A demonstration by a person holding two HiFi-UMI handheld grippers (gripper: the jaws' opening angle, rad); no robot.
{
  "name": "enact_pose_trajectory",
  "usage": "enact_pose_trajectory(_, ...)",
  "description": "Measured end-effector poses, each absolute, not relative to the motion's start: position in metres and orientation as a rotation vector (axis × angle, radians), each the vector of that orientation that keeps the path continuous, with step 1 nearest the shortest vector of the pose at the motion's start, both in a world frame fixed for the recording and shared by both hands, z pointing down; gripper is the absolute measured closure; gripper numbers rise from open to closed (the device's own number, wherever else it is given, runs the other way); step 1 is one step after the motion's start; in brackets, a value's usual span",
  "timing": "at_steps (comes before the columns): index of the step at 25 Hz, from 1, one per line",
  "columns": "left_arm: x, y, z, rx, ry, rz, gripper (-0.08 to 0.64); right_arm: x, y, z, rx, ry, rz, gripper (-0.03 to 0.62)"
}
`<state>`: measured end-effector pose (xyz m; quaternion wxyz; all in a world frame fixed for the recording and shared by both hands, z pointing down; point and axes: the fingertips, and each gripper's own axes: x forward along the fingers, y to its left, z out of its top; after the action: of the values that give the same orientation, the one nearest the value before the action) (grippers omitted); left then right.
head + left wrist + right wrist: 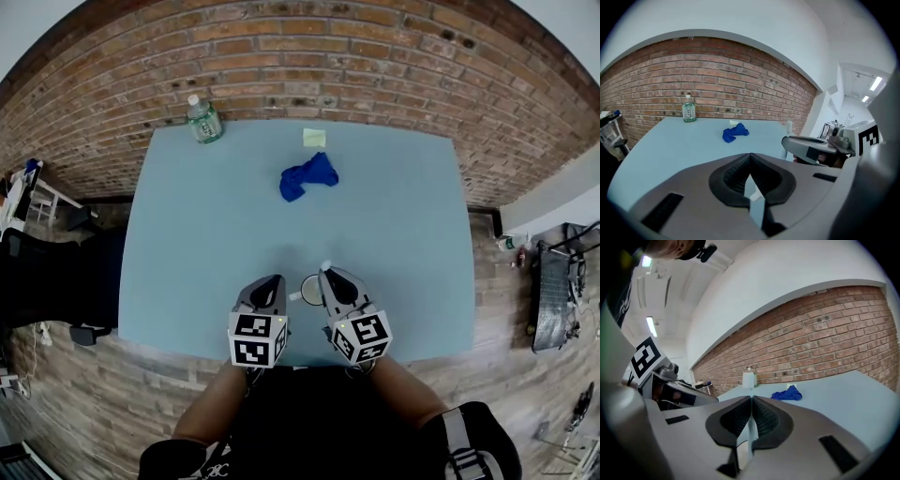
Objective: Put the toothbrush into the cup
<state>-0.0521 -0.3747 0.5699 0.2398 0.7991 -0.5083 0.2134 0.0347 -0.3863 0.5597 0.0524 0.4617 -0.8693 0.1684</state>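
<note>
The right tongs [329, 277] clamp the toothbrush [325, 266] upright, bristle head up, just beside the cup [310, 290] at the near edge of the worktop [187, 234]. The left tongs [274, 283] are closed on a pale thin part, apparently the cup's handle. Steady the cup. Centre the toothbrush's lower end over the opening, lower it vertically, then release.
</note>
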Motion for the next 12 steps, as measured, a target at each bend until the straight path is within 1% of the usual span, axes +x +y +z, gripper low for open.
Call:
enact_pose_trajectory(7,-0.076,-0.384,0.582,2.173,-1.371,0.574,0.554,0.030,-0.388,0.593,1.476,-2.525,0.573,0.570)
enact_pose_trajectory(12,-0.078,-0.382,0.589,2.172,-1.343,0.577,0.554,0.032,-0.391,0.606,1.534,-2.459,0.563,0.569)
